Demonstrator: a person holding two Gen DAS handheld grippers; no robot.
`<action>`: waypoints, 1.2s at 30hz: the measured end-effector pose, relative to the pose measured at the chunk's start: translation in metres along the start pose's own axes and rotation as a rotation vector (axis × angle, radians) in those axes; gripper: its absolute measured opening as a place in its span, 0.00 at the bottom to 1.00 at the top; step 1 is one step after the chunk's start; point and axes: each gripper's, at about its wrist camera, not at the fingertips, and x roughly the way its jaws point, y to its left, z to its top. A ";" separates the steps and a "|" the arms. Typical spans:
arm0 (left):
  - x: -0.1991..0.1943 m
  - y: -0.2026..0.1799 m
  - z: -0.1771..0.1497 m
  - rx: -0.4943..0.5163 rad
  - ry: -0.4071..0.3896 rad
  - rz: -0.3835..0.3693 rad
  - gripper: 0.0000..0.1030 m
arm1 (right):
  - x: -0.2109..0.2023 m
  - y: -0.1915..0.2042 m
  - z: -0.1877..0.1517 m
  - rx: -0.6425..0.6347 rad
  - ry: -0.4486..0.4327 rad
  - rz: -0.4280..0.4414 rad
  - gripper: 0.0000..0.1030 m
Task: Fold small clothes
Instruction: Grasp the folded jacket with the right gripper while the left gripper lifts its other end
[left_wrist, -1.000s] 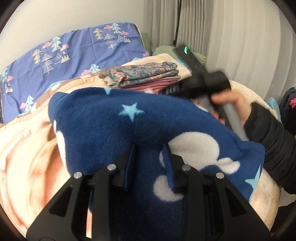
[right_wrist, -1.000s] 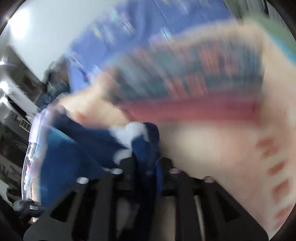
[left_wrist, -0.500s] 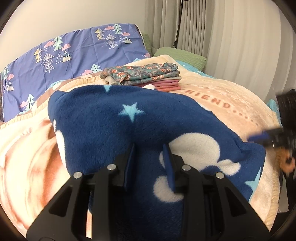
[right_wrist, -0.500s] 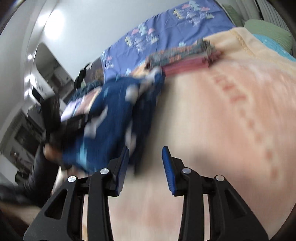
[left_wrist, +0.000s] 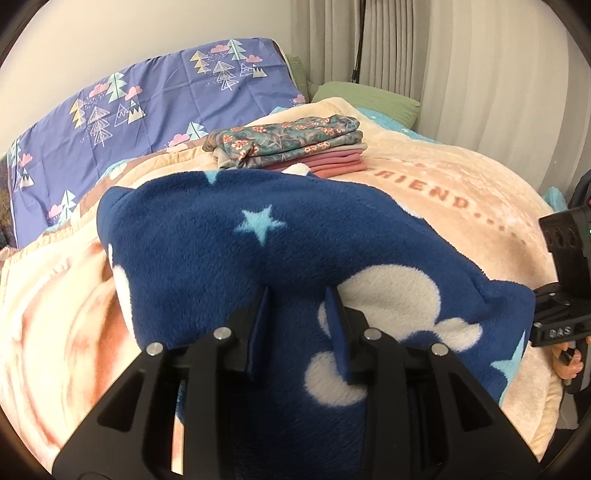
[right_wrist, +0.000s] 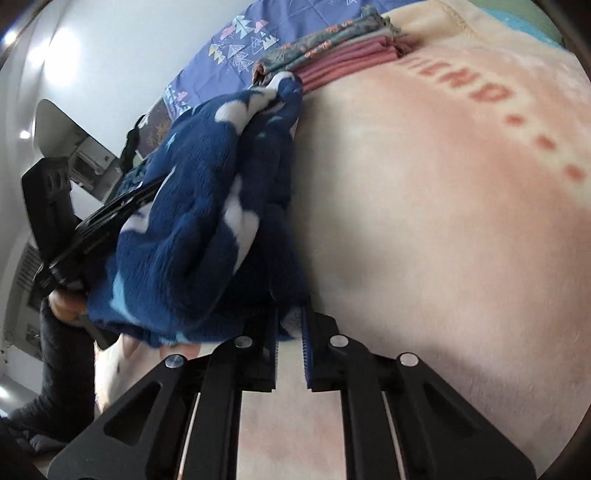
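From the left wrist we see our left gripper (left_wrist: 298, 314) angled down, jaws narrow and clamped on the blue fleece (left_wrist: 229, 258) spread over the blanket (left_wrist: 461, 192), near the far folded pile (left_wrist: 291, 147).

From the right wrist, our right gripper (right_wrist: 290, 332) tilts down; its jaws have just been closing and pinch the fleece's near edge.

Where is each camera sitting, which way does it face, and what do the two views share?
Left wrist: on the left gripper, looking down over the blue fleece toward the pillow; a hand shows at the right edge.
Right wrist: on the right gripper, its jaws just closing on the fleece's corner; the person's sleeve shows at the left.
Shared: fleece, folded stack, peach blanket.
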 end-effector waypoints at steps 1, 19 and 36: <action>0.000 0.000 0.000 0.004 -0.001 0.005 0.31 | -0.004 0.006 -0.003 -0.035 -0.010 -0.017 0.12; -0.069 -0.014 -0.017 -0.017 -0.135 0.120 0.85 | 0.010 0.065 0.004 -0.113 -0.134 -0.036 0.15; -0.039 -0.084 -0.092 0.139 -0.049 0.622 0.73 | 0.003 0.055 0.004 -0.043 -0.166 -0.047 0.13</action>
